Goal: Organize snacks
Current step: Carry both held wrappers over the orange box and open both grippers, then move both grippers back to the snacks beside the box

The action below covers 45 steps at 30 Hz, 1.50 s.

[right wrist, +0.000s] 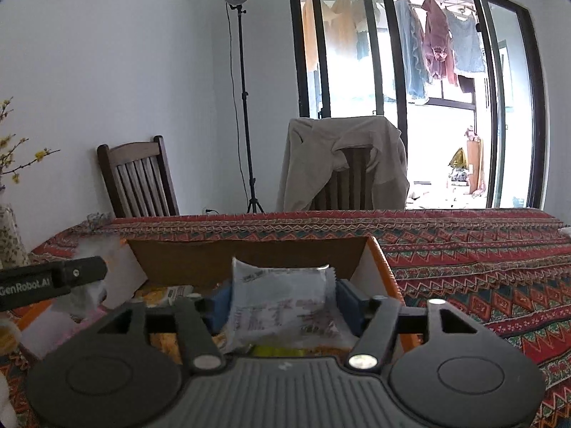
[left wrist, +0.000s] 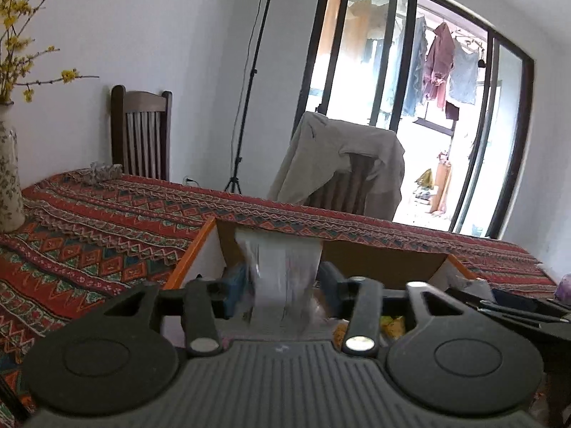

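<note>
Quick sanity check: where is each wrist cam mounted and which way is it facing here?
Left wrist: on left gripper, looking along its fingers over the cardboard box; clear packet between them; right gripper at right edge.
Right wrist: on right gripper, same heading; printed packet between fingers; left gripper at left.
Shared: box, patterned tablecloth, draped chair, lamp stand, balcony door.

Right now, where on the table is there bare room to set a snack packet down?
Free cloth lies between the vase and the cardboard box, and right of the box toward the table's far edge. The box itself is crowded with packets.
</note>
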Available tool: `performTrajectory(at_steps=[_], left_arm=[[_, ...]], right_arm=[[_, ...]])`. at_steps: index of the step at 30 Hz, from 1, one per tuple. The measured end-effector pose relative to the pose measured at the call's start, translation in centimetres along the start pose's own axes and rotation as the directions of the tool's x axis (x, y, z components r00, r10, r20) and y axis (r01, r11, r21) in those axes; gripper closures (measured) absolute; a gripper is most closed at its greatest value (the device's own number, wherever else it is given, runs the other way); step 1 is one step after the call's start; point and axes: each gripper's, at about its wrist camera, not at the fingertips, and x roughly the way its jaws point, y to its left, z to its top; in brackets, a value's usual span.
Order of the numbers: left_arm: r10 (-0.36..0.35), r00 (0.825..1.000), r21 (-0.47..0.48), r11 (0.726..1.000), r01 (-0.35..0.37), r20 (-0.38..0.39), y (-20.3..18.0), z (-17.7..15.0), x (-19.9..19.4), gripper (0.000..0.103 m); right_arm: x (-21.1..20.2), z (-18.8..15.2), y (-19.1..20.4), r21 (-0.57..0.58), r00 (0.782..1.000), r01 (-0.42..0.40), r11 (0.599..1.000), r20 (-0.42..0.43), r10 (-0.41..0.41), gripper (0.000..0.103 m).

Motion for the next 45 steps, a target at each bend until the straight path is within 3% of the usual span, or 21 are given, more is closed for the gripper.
performTrajectory(at_steps=[1, 2, 4, 5, 18, 30, 45], left_arm=[[0.013, 1.0, -0.008, 1.0, -0.013, 0.004, 0.2, -0.1, 0.0, 0.023], [0.031, 0.999, -0.015, 0.999, -0.031, 0.012, 0.3, -0.2, -0.1, 0.006], [0.05, 0.998, -0.032, 0.998, -0.049, 0.031, 0.7, -0.3, -0.4, 0.0], [0.05, 0.998, -0.042, 0.998, -0.048, 0.032, 0.8, -0.3, -0.4, 0.0], [0.045, 0.998, -0.075, 0.996, -0.042, 0.04, 1.2, 0.2, -1.4, 0.0], [-0.006, 0.995, -0.081, 0.997, 0.014, 0.099, 0.5, 2.4, -7.3, 0.0], [-0.026, 0.999, -0.041, 0.999, 0.028, 0.045, 3.0, -1.2, -13.5, 0.0]], right_arm=[[-0.2, -0.1, -0.1, 0.005, 1.0, -0.002, 1.0, 0.005, 0.002, 0.03], [-0.3, -0.1, -0.2, 0.012, 1.0, -0.004, 1.0, 0.009, 0.004, 0.019], [-0.6, -0.1, -0.3, 0.024, 1.0, -0.007, 1.0, 0.017, 0.007, 0.002], [-0.7, -0.1, -0.5, 0.032, 1.0, -0.007, 0.999, 0.019, 0.007, 0.0], [-0.8, 0.1, -0.3, 0.019, 1.0, 0.014, 1.0, 0.013, -0.015, 0.0], [-5.1, 2.3, 1.2, -0.035, 0.998, 0.045, 0.998, 0.051, -0.043, 0.0], [-10.6, -1.7, 2.7, -0.035, 0.999, 0.031, 0.999, -0.037, -0.033, 0.0]])
